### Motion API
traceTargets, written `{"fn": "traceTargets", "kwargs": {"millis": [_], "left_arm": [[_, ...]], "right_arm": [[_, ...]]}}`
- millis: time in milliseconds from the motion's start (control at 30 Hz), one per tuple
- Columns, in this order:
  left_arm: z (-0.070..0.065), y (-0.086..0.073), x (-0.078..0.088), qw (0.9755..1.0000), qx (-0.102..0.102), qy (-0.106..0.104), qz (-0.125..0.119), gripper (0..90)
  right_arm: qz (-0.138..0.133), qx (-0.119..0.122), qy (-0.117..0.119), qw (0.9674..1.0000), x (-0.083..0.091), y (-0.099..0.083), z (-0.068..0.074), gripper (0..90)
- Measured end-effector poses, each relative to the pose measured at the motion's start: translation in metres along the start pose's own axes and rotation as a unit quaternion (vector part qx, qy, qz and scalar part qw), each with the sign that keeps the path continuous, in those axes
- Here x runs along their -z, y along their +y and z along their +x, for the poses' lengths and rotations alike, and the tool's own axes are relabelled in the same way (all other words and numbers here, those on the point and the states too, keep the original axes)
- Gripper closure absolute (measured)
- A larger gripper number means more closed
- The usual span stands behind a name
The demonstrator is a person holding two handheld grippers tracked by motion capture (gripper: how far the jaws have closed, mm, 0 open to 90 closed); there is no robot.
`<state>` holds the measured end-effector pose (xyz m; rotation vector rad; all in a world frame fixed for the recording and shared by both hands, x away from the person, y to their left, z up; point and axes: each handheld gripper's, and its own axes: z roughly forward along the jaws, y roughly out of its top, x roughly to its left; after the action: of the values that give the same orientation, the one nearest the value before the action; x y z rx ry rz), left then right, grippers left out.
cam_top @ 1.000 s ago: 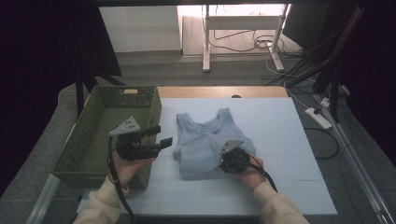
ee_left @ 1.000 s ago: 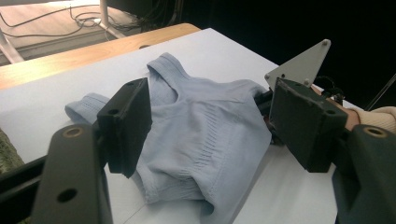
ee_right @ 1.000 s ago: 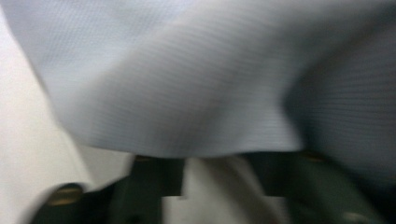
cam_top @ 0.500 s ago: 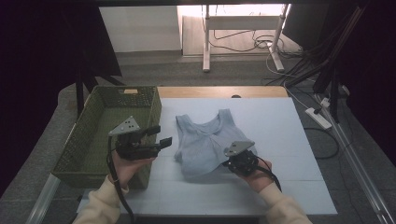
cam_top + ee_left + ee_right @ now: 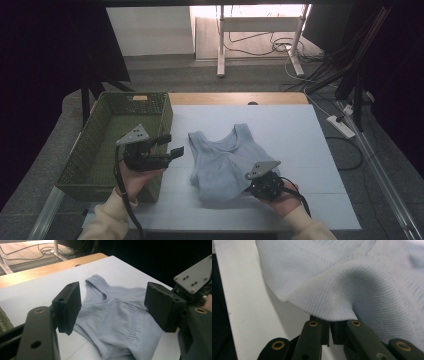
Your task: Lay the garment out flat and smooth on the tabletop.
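Note:
A light blue tank top [image 5: 218, 157] lies on the white table [image 5: 300, 135], straps pointing away from me. My right gripper [image 5: 249, 181] is shut on its near right hem, and the fabric there is raised and bunched. In the right gripper view the jaws [image 5: 329, 333] meet on a fold of the tank top [image 5: 352, 277]. My left gripper [image 5: 173, 145] hovers open just left of the garment, next to the basket. In the left gripper view its wide-apart jaws [image 5: 112, 306] frame the tank top [image 5: 117, 317] with nothing between the pads.
An empty green woven basket [image 5: 95, 155] stands at the table's left side, right by my left hand. A wooden strip [image 5: 235, 98] runs along the far edge. A power strip [image 5: 341, 126] and cables lie on the floor at the right.
My right gripper has moved right and toward me, drawing the tank top's near right hem up with it so the fabric bunches. The left gripper has stayed put.

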<state>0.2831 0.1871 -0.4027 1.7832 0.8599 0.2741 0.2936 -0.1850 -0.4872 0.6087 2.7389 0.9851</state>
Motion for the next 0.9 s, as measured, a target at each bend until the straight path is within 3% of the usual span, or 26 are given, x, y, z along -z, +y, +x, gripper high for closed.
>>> {"fn": "traceTargets", "kwargs": {"millis": [400,600,700,900], "left_arm": [[-0.003,0.000,-0.003,1.0000,-0.001,-0.002,0.003,30.2],[-0.002,-0.001,-0.003,1.0000,0.001,-0.003,0.002,30.2],[-0.002,0.000,-0.002,1.0000,-0.001,-0.002,0.003,30.2],[-0.002,0.000,-0.002,1.0000,0.001,-0.002,0.002,30.2]], "right_arm": [[0.028,-0.006,0.011,0.9995,-0.003,-0.015,0.005,86.3],[0.026,0.005,0.018,0.9995,0.004,-0.017,0.009,85.0],[0.013,0.005,0.018,0.9997,0.009,-0.019,0.011,67.8],[-0.044,0.013,0.008,0.9989,0.045,-0.012,0.022,54.8]]}}
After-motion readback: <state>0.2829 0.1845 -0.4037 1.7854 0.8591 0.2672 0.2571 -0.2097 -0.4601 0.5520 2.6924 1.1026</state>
